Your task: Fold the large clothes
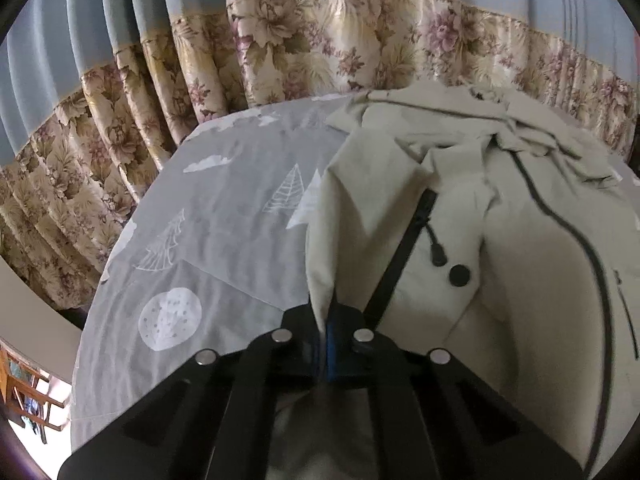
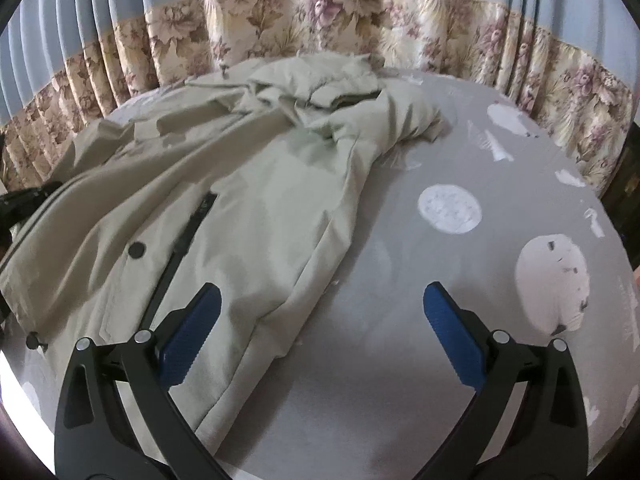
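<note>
A pale beige jacket [image 1: 460, 208] with black zips and a black snap button lies spread on the grey bed sheet [image 1: 208, 216]. My left gripper [image 1: 325, 320] is shut on a fold of the jacket's left edge, and the cloth rises in a ridge from between its blue pads. In the right wrist view the same jacket [image 2: 240, 184] lies crumpled toward the far side, its hem near the camera. My right gripper [image 2: 322, 304] hangs open above the hem's right edge and the bare sheet [image 2: 400, 280], nothing between its fingers.
Floral-and-blue curtains [image 1: 320, 40] hang close behind the bed's far edge. The sheet carries white tree and circle prints [image 2: 450, 208]. A wooden chair [image 1: 28, 388] shows beyond the bed's left edge. A dark shape [image 2: 24, 200] sits at the jacket's far left.
</note>
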Demonstrator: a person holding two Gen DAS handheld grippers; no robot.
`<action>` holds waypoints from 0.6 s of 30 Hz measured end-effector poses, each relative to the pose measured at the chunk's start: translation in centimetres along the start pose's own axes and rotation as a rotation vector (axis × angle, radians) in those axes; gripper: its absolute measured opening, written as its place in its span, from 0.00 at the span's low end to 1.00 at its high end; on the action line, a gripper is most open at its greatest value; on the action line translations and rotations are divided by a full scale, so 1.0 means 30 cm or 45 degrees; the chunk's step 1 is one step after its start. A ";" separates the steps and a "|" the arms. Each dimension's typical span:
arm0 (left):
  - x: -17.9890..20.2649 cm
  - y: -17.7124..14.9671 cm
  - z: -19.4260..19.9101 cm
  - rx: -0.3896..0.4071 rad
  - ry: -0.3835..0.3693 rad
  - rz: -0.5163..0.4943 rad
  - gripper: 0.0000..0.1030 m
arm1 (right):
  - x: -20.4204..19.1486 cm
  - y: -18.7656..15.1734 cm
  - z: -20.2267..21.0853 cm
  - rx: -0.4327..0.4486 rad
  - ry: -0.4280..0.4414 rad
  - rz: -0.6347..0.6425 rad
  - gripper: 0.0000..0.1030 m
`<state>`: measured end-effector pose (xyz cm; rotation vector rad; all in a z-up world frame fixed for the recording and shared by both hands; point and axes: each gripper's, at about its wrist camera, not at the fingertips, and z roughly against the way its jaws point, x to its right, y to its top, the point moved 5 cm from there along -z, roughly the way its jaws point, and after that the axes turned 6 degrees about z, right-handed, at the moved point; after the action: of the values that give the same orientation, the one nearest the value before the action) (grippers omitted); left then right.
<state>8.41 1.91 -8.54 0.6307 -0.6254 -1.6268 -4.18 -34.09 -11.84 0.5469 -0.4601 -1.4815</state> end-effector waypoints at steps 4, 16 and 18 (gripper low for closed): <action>0.026 0.000 0.033 0.009 -0.016 -0.036 0.02 | -0.039 -0.016 -0.046 -0.062 0.035 0.020 0.74; 0.077 0.002 0.109 0.017 -0.085 -0.009 0.02 | -0.038 0.074 0.038 0.094 0.083 0.046 0.03; 0.098 0.009 0.143 0.025 -0.109 0.001 0.02 | 0.037 0.119 0.094 0.166 0.016 0.030 0.03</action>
<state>5.19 -0.81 -5.50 0.5769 -0.7047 -1.6557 -2.98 -35.34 -7.49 0.6515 -0.5543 -1.4316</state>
